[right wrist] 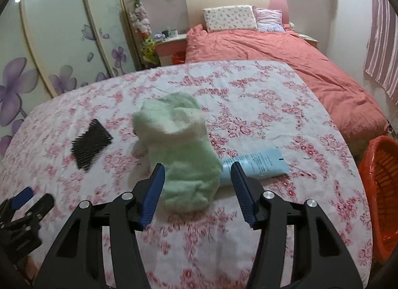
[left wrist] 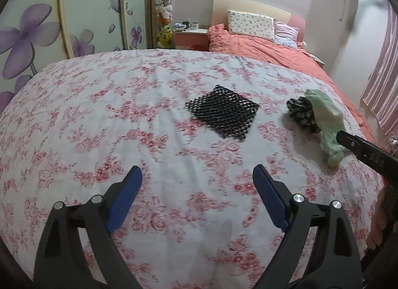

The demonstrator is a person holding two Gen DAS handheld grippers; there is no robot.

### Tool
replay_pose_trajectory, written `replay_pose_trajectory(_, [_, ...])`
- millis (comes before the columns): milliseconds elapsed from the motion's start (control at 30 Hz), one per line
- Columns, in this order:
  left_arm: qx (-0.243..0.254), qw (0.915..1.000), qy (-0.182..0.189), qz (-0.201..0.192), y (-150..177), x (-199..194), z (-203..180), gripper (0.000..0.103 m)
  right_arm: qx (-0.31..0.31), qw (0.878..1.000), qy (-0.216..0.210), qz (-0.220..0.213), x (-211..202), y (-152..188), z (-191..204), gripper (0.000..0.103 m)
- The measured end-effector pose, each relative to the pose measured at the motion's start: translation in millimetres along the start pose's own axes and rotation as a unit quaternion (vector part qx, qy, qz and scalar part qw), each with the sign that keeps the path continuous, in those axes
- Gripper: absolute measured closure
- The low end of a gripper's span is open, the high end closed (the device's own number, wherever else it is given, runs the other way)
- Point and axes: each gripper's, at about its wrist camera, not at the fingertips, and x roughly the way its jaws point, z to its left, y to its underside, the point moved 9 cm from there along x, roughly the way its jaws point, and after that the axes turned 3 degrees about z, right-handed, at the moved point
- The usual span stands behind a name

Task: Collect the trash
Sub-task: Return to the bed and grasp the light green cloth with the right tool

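Hovering over the floral-sheeted table [right wrist: 248, 95], the right tool [right wrist: 197, 173] has its blue jaws spread wide on either side of a pale green fuzzy cloth [right wrist: 184, 154], not closed on it. A light blue tube [right wrist: 258, 164] lies just beside the cloth, partly tucked under its edge. A black mesh piece [left wrist: 222, 112] lies flat, apart from the cloth, toward the wardrobe side. In the left wrist view, a dark floral bundle [left wrist: 302, 113] touches the cloth's far end. The left tool [left wrist: 197, 177] hangs open and empty above bare sheet. An orange basket [right wrist: 380, 189] stands off the table's right edge.
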Motion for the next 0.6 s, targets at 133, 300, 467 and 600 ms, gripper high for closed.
replay_pose_trajectory(133, [-0.007,1.0000,0.000,0.005,2,3,4,0.015,-0.019,1.000,0.012,0.004,6,3,4,0.075])
replay_pose_trajectory(300, [-0.009,0.9999,0.002,0.010,3,6,3,0.015,-0.006,1.000,-0.004,-0.003,-6,6,0,0.098])
replay_pose_trajectory(467, [-0.005,0.9999,0.002,0.011,4,7,-1,0.015,0.014,0.999,-0.001,-0.032,-28,8,-19,0.099])
replay_pose_trajectory(600, [-0.004,0.9999,0.004,0.013,4,9,-5,0.015,0.030,0.998,0.020,-0.044,-39,12,-46,0.099])
